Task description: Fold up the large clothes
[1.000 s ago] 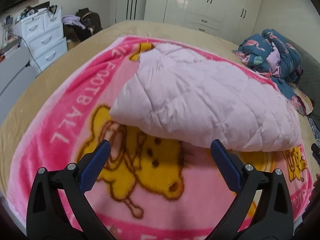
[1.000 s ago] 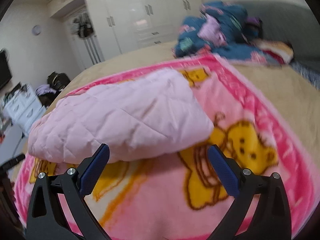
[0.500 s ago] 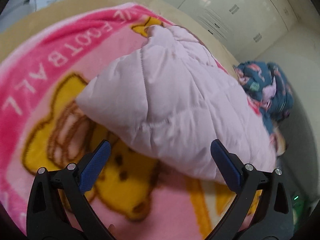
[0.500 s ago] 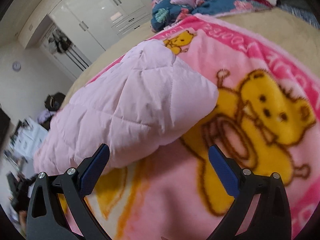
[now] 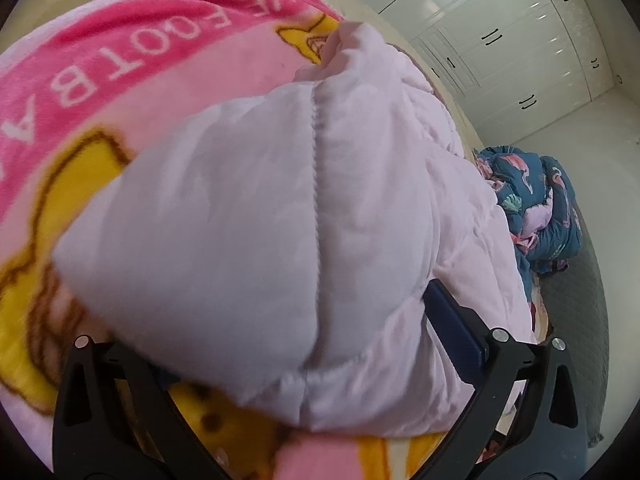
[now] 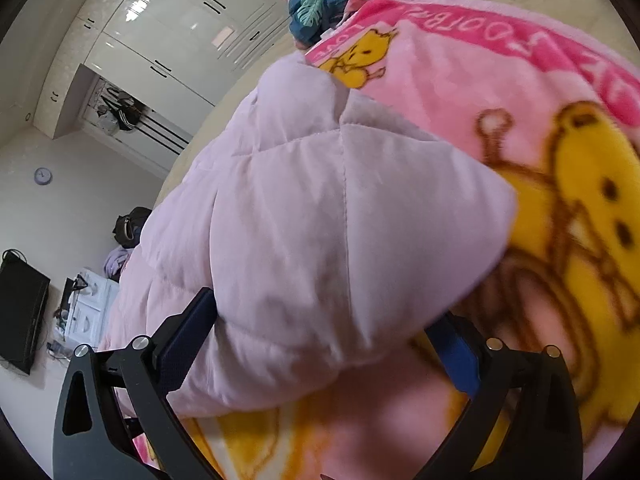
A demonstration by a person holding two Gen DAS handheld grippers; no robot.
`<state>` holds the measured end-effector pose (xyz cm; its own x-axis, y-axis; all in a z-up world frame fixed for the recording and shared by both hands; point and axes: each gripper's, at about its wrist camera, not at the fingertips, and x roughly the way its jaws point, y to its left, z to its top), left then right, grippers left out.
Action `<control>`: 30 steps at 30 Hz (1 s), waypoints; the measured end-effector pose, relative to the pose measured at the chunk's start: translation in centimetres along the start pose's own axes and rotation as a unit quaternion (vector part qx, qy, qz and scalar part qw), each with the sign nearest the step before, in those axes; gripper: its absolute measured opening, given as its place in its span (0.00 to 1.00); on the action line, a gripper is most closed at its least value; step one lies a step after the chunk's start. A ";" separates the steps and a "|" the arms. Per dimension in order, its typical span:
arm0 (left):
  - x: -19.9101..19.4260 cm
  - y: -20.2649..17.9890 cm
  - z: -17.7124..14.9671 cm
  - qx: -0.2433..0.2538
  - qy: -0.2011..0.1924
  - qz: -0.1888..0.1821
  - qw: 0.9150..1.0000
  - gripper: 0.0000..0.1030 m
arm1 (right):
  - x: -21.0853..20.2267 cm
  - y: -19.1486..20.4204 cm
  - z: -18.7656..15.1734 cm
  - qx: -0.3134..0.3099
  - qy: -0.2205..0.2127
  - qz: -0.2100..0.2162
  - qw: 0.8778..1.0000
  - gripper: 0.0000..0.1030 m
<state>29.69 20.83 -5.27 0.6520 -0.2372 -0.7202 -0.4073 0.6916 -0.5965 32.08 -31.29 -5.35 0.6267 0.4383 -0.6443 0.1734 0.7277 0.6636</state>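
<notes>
While a pale pink quilted padded garment [image 5: 256, 216] lies folded on a pink fleece blanket printed with yellow cartoon bears [image 6: 520, 92], the left gripper [image 5: 304, 356] straddles one corner, fingers spread wide with the fabric bulging between them. At the opposite corner [image 6: 460, 208], the right gripper [image 6: 320, 332] does likewise, blue pads [image 6: 456, 348] wide apart. A heap of dark blue floral bedding [image 5: 536, 204] sits beyond.

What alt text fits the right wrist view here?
The right hand-held gripper, jaws wide open, straddles a corner of a folded pale pink quilted garment lying on a pink cartoon-bear blanket. White wardrobes stand behind.
</notes>
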 end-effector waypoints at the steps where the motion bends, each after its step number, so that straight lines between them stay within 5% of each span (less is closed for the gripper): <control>1: 0.3 0.0 0.1 -0.001 -0.001 -0.001 1.000 0.92 | 0.4 -0.1 0.3 0.007 0.001 0.005 1.000 0.96; 14: 2.1 0.0 1.2 -0.003 -0.024 -0.006 1.000 0.92 | 3.5 0.1 1.6 0.018 -0.006 0.044 0.999 0.92; 20: 0.5 -3.0 0.8 0.056 -0.062 0.034 0.996 0.60 | 2.5 2.1 1.8 -0.053 -0.023 0.053 0.997 0.53; 24: -0.7 -4.9 0.2 0.101 -0.077 0.048 0.991 0.39 | 1.4 5.1 1.3 -0.149 -0.034 0.009 0.988 0.42; 30: -2.6 -6.5 0.4 0.136 -0.095 0.055 0.985 0.31 | 0.0 8.7 0.7 -0.231 -0.047 -0.023 0.972 0.35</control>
<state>30.88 17.27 0.62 0.7324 -0.0371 -0.6799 -0.3115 0.8696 -0.3830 34.08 -25.29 0.72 0.6963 0.3658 -0.6176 -0.1427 0.9138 0.3803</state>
